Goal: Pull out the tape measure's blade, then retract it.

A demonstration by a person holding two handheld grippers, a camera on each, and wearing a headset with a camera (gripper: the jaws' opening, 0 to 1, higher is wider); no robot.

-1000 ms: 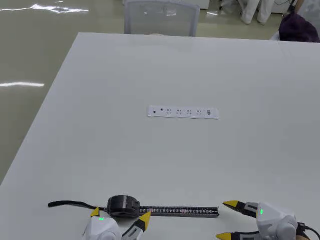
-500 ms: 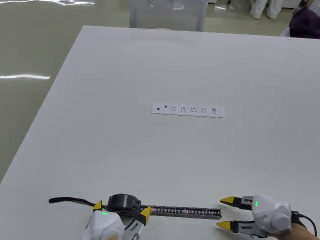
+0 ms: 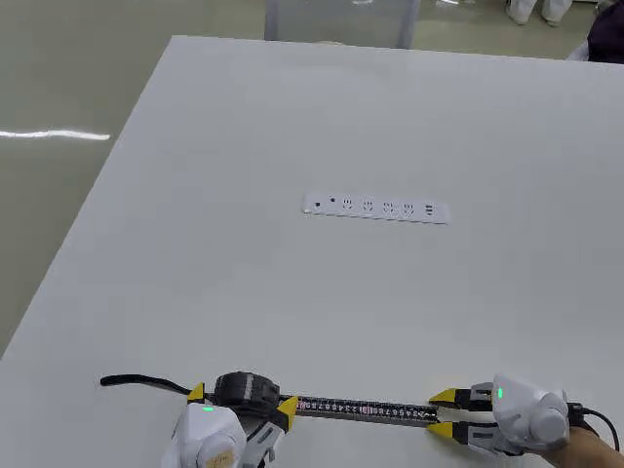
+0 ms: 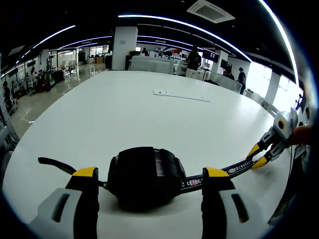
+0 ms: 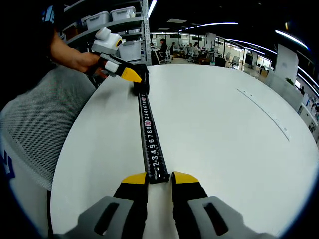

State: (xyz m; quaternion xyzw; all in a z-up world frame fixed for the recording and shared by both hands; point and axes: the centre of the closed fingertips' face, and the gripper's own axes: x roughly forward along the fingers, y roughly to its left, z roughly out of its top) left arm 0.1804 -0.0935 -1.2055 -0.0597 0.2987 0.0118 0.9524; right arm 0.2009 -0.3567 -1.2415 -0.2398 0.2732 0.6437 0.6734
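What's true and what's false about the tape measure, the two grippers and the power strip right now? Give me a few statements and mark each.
The blade lies pulled out on the table. True.
The right gripper is closed on the blade's tip. True.
The left gripper is shut tight. False: its jaws stand wide, either side of the black case.
The power strip touches the case. False: it lies apart, farther up the table.

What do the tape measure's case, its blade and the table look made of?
The case: black with a dull sheen, probably plastic or rubber-coated. The blade: thin dark strip, white printed numbers, likely painted steel. The table: smooth plain white with soft reflections, perhaps laminate.
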